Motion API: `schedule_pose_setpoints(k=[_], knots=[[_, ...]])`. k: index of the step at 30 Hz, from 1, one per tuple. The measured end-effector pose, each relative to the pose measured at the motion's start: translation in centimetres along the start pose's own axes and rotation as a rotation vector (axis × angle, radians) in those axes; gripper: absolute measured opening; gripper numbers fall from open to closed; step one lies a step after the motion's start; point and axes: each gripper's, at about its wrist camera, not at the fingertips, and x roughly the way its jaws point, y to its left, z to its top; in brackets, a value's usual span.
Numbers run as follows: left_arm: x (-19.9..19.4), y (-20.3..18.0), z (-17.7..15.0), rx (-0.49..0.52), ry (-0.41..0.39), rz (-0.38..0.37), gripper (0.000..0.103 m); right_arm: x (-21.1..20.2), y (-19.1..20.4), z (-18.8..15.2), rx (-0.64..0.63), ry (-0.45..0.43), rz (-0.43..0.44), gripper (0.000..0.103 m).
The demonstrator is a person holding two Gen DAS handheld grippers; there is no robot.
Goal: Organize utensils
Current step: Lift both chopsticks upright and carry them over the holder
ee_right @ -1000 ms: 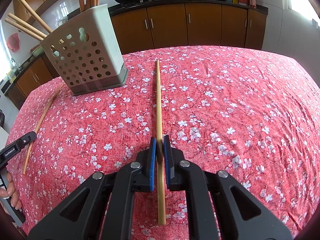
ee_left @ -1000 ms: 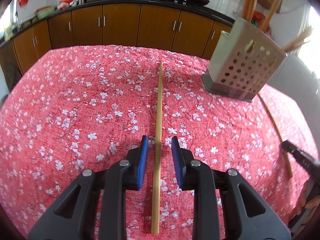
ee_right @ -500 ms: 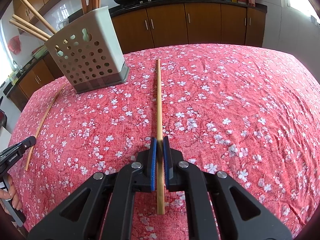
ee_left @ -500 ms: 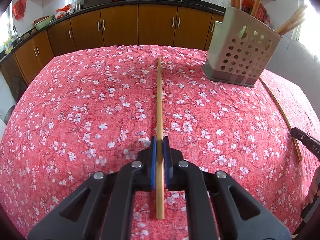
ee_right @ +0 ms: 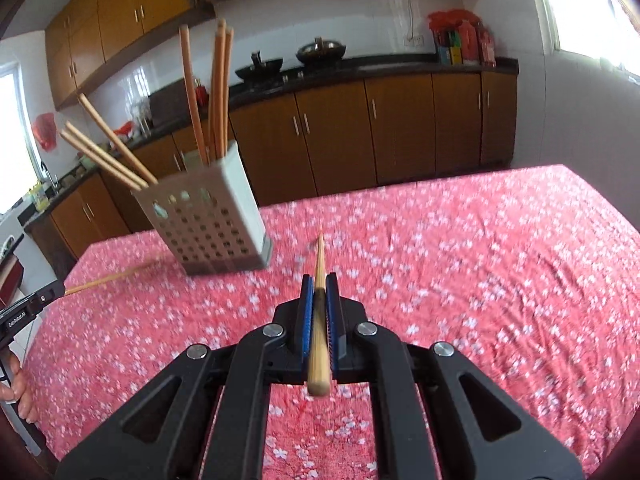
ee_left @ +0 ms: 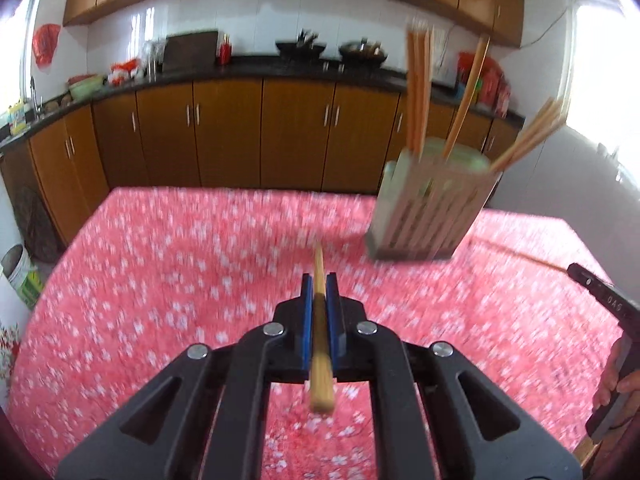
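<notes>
My left gripper (ee_left: pixel 319 286) is shut on a wooden chopstick (ee_left: pixel 320 344) and holds it above the red flowered tablecloth (ee_left: pixel 160 288), pointing forward. My right gripper (ee_right: pixel 319 286) is shut on another wooden chopstick (ee_right: pixel 319 340), also lifted off the cloth. A perforated grey utensil holder (ee_left: pixel 428 208) with several chopsticks upright in it stands ahead to the right in the left wrist view. In the right wrist view the holder (ee_right: pixel 208 220) stands ahead to the left.
One more chopstick (ee_right: pixel 108 279) lies on the cloth beside the holder, also visible in the left wrist view (ee_left: pixel 520 258). Brown kitchen cabinets (ee_left: pixel 240 132) and a dark counter run behind the table. The other handle (ee_left: pixel 604 300) shows at the frame edge.
The left gripper closed on its chopstick. Both grippers then rose and tilted up, lifting their chopsticks off the cloth. The left view is blurred by motion.
</notes>
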Motion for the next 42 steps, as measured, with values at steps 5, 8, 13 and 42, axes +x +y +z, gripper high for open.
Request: schedule_pose_setpoints(k=[5, 8, 13, 42], knots=[[-1.8, -0.2, 2.5, -0.011, -0.062, -0.021, 0.008, -1.7, 0.3, 2.0, -0.006, -0.075, 0.011, 0.007], [-2.1, -0.2, 3.4, -0.018, -0.070, -0.037, 0.008, -2.3, 0.7, 2.9, -0.013, -0.100, 0.016, 0.007], [-2.9, -0.6, 4.9, -0.008, -0.103, -0.070, 0.008, -3.0, 2.0, 4.9, -0.025, -0.142, 0.043, 0.007], [-3.1, -9.4, 18.4, -0.027, -0.450, -0.107, 0.008, -1.6, 7.1, 15.7, -0.014, -0.520, 0.161, 0.007]])
